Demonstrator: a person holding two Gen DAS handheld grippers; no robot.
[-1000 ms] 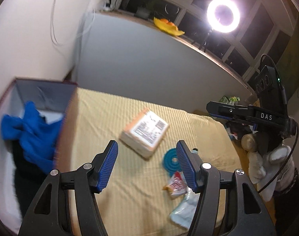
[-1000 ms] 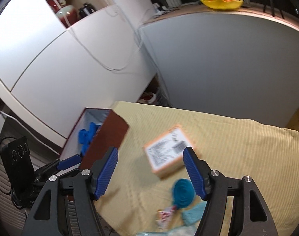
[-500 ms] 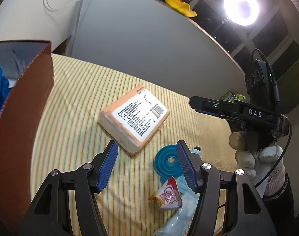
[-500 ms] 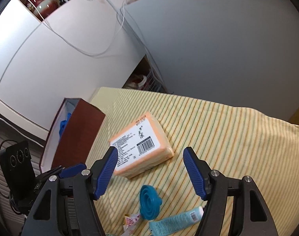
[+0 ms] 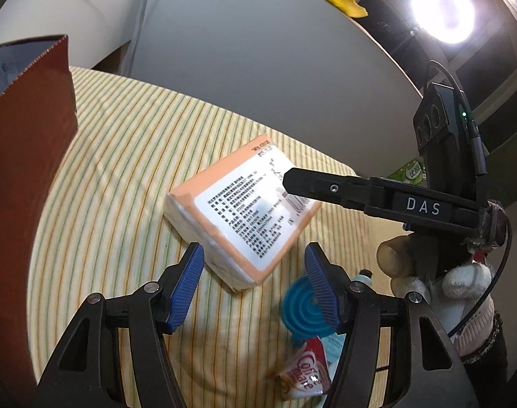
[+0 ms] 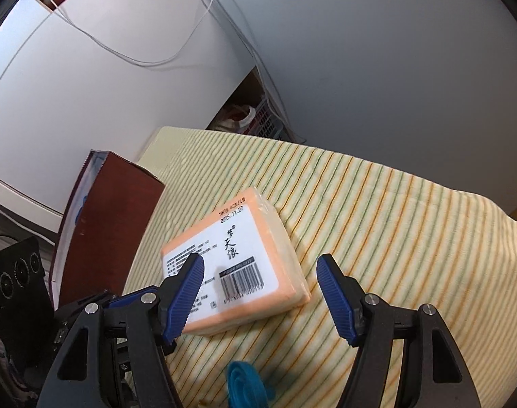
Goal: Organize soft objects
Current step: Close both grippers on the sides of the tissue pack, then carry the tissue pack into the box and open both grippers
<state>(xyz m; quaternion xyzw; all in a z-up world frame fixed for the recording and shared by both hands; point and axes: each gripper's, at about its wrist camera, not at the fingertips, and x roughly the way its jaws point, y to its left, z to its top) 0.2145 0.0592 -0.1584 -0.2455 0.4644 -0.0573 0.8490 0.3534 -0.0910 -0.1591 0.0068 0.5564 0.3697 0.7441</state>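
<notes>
Film-wrapped orange tissue pack (image 5: 245, 217), a soft rectangular block, lies flat on the ribbed striped cloth (image 6: 377, 204), right of the brown box (image 6: 119, 210); left gripper (image 5: 255, 285) and right gripper (image 6: 260, 297), ridged blue pads, hover above it with jaws apart, empty; a ringed blue silicone funnel (image 5: 301, 309) lies nearer.

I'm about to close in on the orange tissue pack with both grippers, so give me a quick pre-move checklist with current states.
1. Left gripper open with nothing in its jaws: ok.
2. Right gripper open with nothing in its jaws: ok.
3. Orange tissue pack lies flat on the striped cloth, nothing on top of it: ok.
4. Pack lined up between the right jaws: not ok, it sits ahead and toward the left pad.
5. Blue funnel and creamer sachet apart from the pack: ok, but close to the left gripper.
6. Room in the brown box for the pack: cannot tell, its inside is hidden.
</notes>
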